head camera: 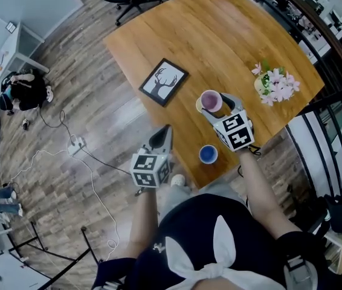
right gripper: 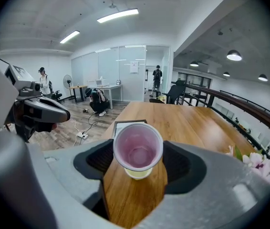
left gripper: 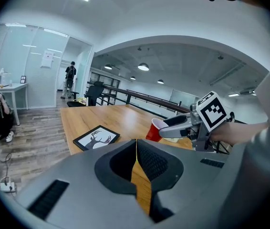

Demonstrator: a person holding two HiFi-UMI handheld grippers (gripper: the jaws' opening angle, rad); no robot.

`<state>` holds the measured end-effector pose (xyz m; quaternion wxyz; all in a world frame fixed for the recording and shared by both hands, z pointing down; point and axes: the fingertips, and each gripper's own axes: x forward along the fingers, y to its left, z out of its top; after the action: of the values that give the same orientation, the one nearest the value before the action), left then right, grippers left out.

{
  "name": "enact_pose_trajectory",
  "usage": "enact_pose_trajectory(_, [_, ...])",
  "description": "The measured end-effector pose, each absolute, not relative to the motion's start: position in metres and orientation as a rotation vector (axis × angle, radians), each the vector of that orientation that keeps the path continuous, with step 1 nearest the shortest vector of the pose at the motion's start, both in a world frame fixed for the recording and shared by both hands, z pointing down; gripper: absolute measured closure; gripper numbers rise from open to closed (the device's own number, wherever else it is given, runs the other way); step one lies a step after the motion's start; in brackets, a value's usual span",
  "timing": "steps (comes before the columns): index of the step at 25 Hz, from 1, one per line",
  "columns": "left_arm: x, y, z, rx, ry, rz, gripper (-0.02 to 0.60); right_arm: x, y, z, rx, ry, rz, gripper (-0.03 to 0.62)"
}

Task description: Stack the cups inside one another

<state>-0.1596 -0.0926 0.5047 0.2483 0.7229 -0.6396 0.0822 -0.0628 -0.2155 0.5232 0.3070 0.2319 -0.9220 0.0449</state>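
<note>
A red cup (head camera: 211,100) with a pale pink inside sits between the jaws of my right gripper (head camera: 216,105), which is shut on its rim. In the right gripper view the red cup (right gripper: 138,147) hangs just over a yellow cup (right gripper: 137,173) standing on the table. The left gripper view shows that red cup (left gripper: 154,130) tilted in the right gripper (left gripper: 171,127). A blue cup (head camera: 208,154) stands alone near the table's near edge. My left gripper (head camera: 165,130) hovers at the table's near left edge, shut and holding nothing (left gripper: 136,144).
A framed deer picture (head camera: 164,81) lies on the wooden table (head camera: 219,35) left of the cups. A bunch of pink flowers (head camera: 275,84) stands at the right edge. Cables and a power strip (head camera: 76,144) lie on the floor to the left.
</note>
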Motion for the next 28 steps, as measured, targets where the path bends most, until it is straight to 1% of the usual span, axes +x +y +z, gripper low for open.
enact_pose_trajectory(28, [-0.173,-0.103,0.526,1.835,-1.805,0.248,0.56,-0.077,-0.233,0.595,0.396,-2.346,0.182,0.273])
